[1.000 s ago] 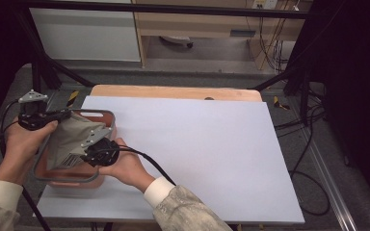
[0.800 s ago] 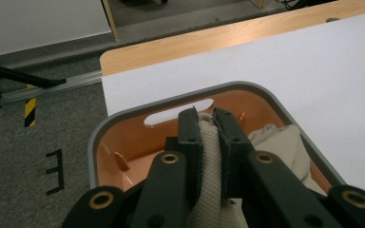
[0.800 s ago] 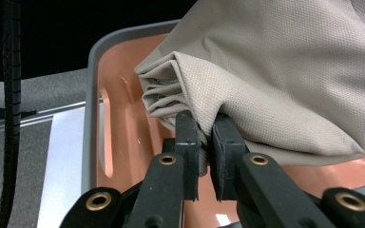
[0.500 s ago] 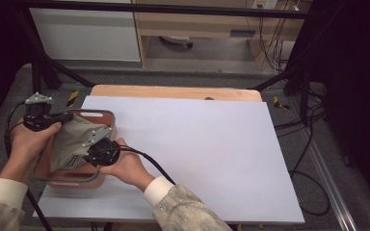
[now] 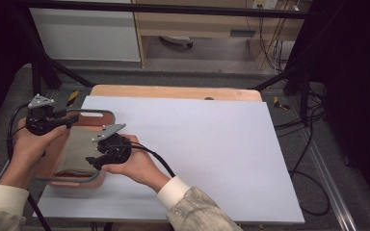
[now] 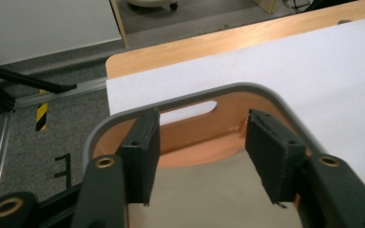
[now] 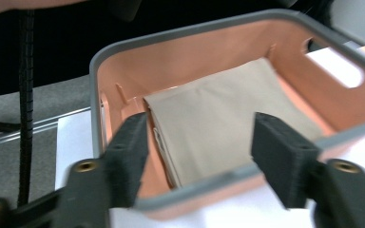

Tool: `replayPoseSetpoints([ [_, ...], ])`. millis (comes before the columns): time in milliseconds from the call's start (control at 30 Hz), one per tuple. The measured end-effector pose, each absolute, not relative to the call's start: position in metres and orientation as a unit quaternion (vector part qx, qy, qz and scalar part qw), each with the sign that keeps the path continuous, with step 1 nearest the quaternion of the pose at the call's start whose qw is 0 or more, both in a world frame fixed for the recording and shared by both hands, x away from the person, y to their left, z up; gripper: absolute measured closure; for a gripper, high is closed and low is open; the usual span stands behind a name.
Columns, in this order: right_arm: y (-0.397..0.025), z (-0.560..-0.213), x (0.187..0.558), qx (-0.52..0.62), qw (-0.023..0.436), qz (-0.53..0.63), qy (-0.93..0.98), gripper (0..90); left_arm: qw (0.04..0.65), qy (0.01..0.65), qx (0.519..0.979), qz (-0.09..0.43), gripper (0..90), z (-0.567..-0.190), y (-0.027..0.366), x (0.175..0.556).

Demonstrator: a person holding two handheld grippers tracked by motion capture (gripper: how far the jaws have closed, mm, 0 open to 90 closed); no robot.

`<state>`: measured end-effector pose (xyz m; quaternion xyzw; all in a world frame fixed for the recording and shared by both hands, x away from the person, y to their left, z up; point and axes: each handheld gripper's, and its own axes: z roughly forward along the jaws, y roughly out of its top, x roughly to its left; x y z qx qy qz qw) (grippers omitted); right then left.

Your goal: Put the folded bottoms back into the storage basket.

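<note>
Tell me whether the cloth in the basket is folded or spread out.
Folded. The beige cloth lies flat as a neat rectangle inside the orange basket, with layered edges showing along one side.

beige cloth (image 7: pixel 218 118), orange basket (image 7: pixel 180 57)

The left gripper (image 6: pixel 199 156) has its two black jaws wide apart over an orange bin (image 6: pixel 228 111) with a grey rim. A tan cloth (image 6: pixel 204 194), maybe folded, lies inside. The bin sits on a white table (image 6: pixel 313 61).
</note>
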<state>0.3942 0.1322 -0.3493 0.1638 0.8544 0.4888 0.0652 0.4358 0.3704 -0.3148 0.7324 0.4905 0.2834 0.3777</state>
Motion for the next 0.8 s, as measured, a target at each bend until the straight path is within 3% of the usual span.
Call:
replayPoseSetpoints([
  [167,0.104,-0.334,0.39,0.171,0.094,0.494,0.847,20.0,0.384,0.474,0.739,0.286,34.6,-0.312,0.35,0.424],
  [367,0.074,-0.321,0.395,0.2,0.11,0.502,0.834,11.6,0.393,0.471,0.737,0.284,19.8,-0.319,0.327,0.409],
  [633,0.052,-0.311,0.405,0.215,0.121,0.517,0.82,6.4,0.403,0.467,0.737,0.276,13.1,-0.334,0.305,0.383],
  [800,0.042,-0.309,0.418,0.242,0.119,0.518,0.812,6.5,0.428,0.471,0.723,0.268,14.7,-0.347,0.296,0.368],
])
